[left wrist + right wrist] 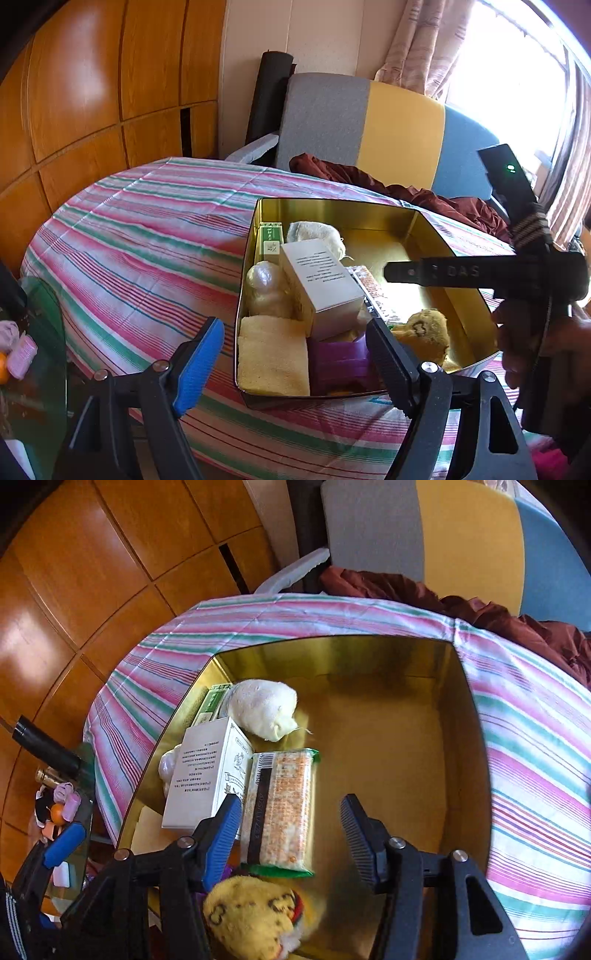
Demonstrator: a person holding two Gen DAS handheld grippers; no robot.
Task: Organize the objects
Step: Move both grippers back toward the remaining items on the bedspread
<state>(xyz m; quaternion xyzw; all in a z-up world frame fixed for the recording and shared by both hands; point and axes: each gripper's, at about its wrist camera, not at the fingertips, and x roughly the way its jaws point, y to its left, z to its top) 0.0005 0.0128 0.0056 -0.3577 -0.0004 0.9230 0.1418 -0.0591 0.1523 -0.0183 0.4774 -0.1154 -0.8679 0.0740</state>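
A gold tin box (332,208) (465,686) stands on the striped tablecloth. It holds a white carton (319,282) (207,771), a green box (270,242), a white cloth bundle (260,709), a yellow sponge (271,356), a purple item (338,360), a cracker packet (282,808) and a yellow plush toy (424,334) (251,919). My left gripper (295,362) is open at the tin's near edge. My right gripper (291,834) is open and empty above the tin, straddling the cracker packet; its body shows in the left wrist view (480,273).
The striped tablecloth (140,236) covers the round table. A chair (369,125) with a maroon cloth (406,192) stands behind. A glass side table (33,354) at left carries small pink and orange items. Wood panels line the wall.
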